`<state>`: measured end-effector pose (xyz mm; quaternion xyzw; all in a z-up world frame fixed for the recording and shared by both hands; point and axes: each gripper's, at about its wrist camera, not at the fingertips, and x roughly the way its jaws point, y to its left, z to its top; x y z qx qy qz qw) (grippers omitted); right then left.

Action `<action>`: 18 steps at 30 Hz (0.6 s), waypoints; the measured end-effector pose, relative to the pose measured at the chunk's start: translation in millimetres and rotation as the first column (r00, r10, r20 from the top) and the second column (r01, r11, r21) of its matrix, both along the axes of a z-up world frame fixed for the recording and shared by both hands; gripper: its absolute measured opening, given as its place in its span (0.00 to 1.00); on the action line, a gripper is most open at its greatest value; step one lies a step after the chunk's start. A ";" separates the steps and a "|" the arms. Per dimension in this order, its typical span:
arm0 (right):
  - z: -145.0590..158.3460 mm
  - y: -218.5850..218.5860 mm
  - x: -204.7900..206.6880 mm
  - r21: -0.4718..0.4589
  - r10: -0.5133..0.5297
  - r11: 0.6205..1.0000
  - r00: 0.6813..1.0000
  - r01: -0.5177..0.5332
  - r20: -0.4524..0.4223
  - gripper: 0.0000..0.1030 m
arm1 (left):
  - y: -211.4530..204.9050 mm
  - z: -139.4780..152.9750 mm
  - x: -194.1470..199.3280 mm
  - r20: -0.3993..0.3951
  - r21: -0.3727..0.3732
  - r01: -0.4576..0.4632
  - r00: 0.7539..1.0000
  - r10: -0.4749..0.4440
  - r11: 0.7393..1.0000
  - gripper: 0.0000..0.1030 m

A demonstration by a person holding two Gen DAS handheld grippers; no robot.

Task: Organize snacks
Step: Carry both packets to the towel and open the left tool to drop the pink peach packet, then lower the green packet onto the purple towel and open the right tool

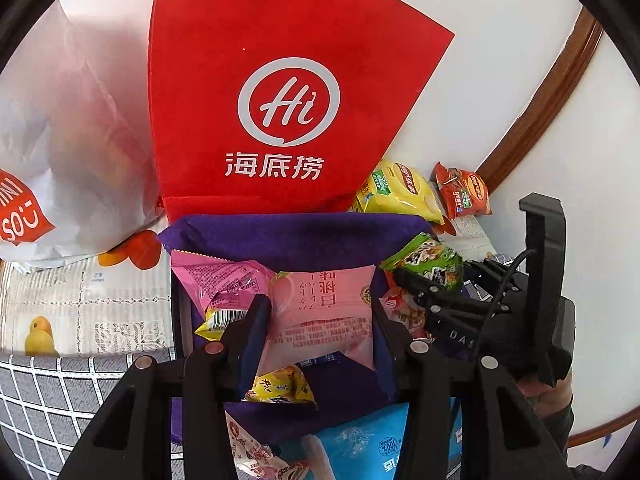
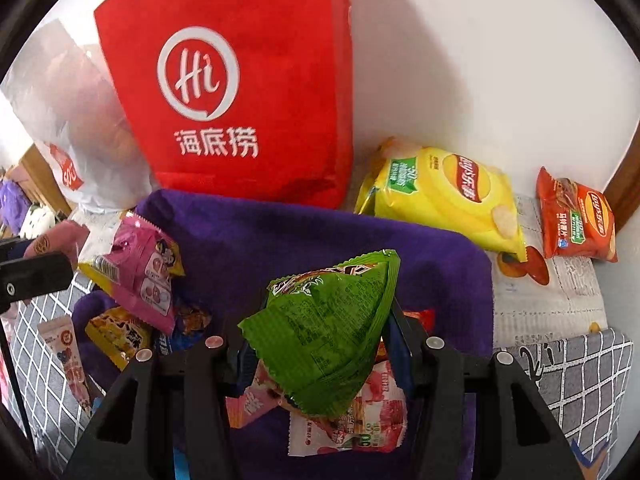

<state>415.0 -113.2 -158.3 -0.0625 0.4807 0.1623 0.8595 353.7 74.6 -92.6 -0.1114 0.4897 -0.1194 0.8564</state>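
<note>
My left gripper [image 1: 320, 312] is shut on a light pink snack packet [image 1: 328, 312] and holds it over the purple-lined basket [image 1: 288, 232]. My right gripper [image 2: 320, 328] is shut on a green snack packet [image 2: 332, 328] above the same basket [image 2: 280, 232]; it shows at the right of the left wrist view [image 1: 428, 264]. A darker pink packet [image 1: 220, 276], yellow packets [image 1: 280, 390] and a blue packet [image 1: 360, 448] lie in the basket. A pink packet [image 2: 144, 272] and a strawberry-print packet [image 2: 360, 420] also show in the right wrist view.
A red Haidilao bag [image 1: 280, 100] stands behind the basket, with a white plastic bag [image 1: 60, 140] to its left. A yellow Lay's chip bag [image 2: 448, 196] and an orange Lay's bag [image 2: 576, 220] lie at the right by the white wall.
</note>
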 end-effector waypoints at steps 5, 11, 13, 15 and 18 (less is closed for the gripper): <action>-5.6 6.3 -1.3 -0.028 0.027 0.999 1.000 -0.027 -0.016 0.52 | 0.1 -0.7 0.0 -0.006 -0.009 0.004 1.000 -0.004 1.000 0.44; -11.8 7.0 0.2 -0.048 0.032 0.998 0.998 -0.034 -0.044 0.52 | 0.3 -3.0 1.2 -0.012 -0.009 0.006 1.000 -0.006 1.000 0.44; -11.2 6.9 -0.5 -0.047 0.037 0.998 0.998 -0.039 -0.044 0.52 | 0.0 -4.6 2.1 -0.016 -0.008 0.008 1.000 -0.008 1.000 0.44; -10.1 6.6 -0.7 -0.046 0.044 0.998 0.998 -0.047 -0.053 0.52 | -0.4 -6.2 2.7 -0.019 -0.007 0.009 1.000 -0.009 1.000 0.44; -6.9 4.1 0.1 -0.028 0.049 0.998 0.996 -0.052 -0.070 0.52 | -0.9 -9.1 4.0 -0.027 -0.007 0.009 1.000 -0.010 1.000 0.44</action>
